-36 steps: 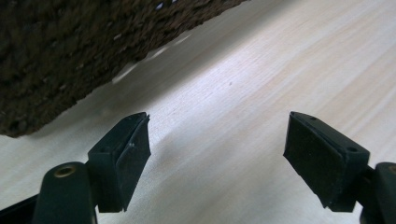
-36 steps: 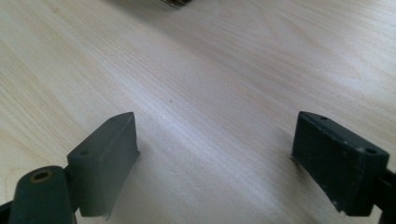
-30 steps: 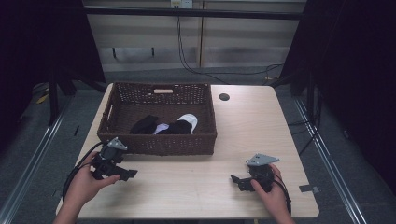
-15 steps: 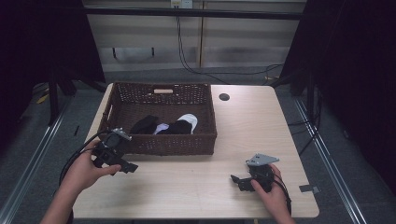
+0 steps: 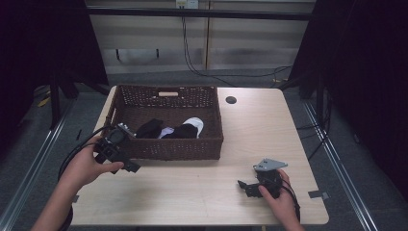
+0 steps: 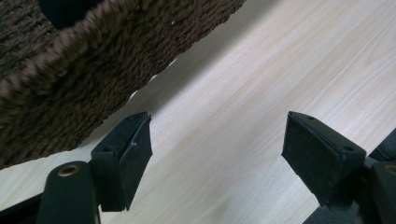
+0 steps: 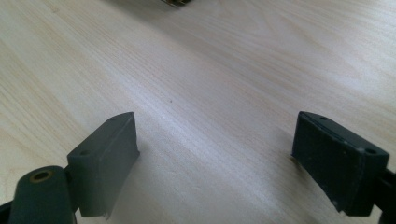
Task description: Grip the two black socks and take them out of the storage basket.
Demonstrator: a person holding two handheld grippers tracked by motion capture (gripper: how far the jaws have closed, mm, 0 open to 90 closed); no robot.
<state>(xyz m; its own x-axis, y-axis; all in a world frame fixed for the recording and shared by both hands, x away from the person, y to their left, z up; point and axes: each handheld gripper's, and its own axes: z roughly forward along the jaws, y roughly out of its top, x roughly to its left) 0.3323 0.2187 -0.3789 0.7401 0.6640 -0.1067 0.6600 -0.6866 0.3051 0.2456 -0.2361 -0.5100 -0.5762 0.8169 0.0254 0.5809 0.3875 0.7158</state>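
Jaws of the left gripper (image 5: 126,163) stand wide apart with nothing between them, and in the left gripper view the woven basket (image 6: 88,60) wall now rises just beyond and to the left of the left-hand pad, with bare worktop (image 6: 243,107) ahead of the gap. A second ago this gripper lay lower on the worktop, well short of the basket; since then the left hand (image 5: 86,166) has lifted it up and carried it to the basket's near left corner. That reads as the start of a reach into the basket, where the socks (image 5: 171,129), dark ones and a white one, lie in a heap past the wall, up and to the right of the jaws. Clearing the rim comes first. The right gripper (image 5: 250,185) has not moved: it rests on the worktop in the right hand (image 5: 279,199), its jaws equally far apart, only pale wood between them and the basket far off.
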